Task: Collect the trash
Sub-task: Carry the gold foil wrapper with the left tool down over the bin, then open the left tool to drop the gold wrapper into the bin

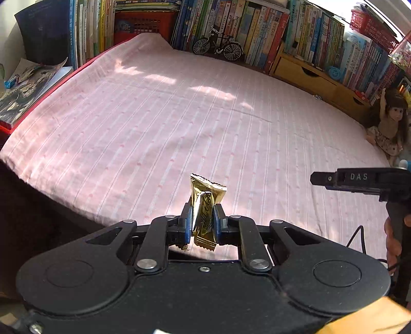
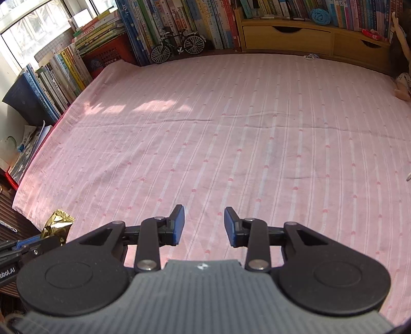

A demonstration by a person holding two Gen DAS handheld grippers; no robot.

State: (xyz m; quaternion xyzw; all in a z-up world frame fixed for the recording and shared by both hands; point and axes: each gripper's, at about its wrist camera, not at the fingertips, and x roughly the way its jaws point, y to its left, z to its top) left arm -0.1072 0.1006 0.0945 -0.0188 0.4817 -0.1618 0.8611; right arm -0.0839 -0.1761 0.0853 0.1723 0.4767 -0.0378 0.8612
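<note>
A gold foil snack wrapper [image 1: 205, 205] stands upright between the blue pads of my left gripper [image 1: 203, 223], which is shut on it above the near edge of the pink striped bedsheet [image 1: 179, 115]. The same wrapper [image 2: 57, 224] shows at the lower left of the right wrist view, beside the left gripper's body. My right gripper [image 2: 204, 223] hangs over the sheet with its jaws apart and nothing between them. Its side [image 1: 359, 179] reaches in from the right in the left wrist view, held by a hand [image 1: 393, 239].
Bookshelves [image 1: 257, 33] line the far side of the bed, with a model bicycle [image 1: 218, 46], a wooden drawer unit [image 2: 295, 38] and red crates [image 1: 143, 23]. A doll [image 1: 388, 123] sits at the right edge. Magazines [image 1: 23, 87] lie at the left.
</note>
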